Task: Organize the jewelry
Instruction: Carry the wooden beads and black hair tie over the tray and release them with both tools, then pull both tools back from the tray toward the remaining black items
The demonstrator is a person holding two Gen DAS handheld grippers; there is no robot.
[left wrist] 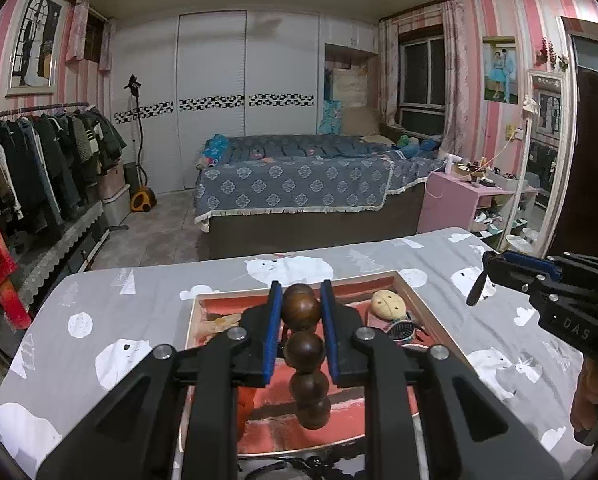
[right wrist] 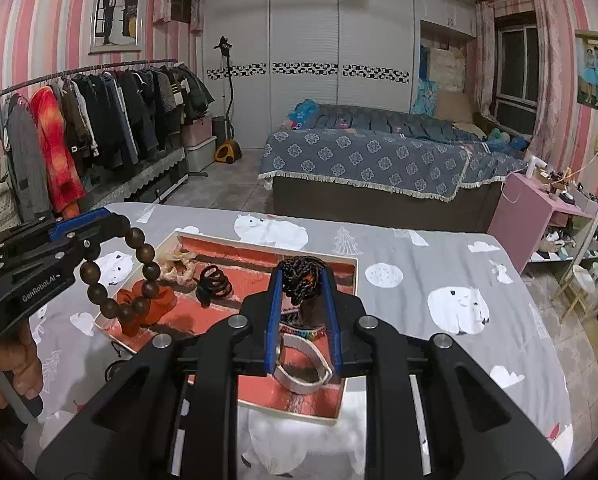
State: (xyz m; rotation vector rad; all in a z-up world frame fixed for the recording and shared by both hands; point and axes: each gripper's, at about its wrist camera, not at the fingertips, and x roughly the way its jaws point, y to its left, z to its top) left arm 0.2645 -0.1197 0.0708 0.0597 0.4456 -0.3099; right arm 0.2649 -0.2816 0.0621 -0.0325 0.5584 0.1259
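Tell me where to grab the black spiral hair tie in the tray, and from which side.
Grip the black spiral hair tie across its coiled ring, coming from above. It lies in the tray with the scrunchie and orange piece close beside it, so a side approach looks crowded. Both grippers are occupied now.

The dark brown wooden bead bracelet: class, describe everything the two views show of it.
The dark brown wooden bead bracelet is a loop of large, round, glossy beads that look like polished wood. The left gripper is shut on it, blue pads pressing one bead at the top. The rest hangs freely below the fingers, above the shallow red-lined tray. In the right wrist view it dangles in front of an orange item lying in the tray; whether they touch is unclear.
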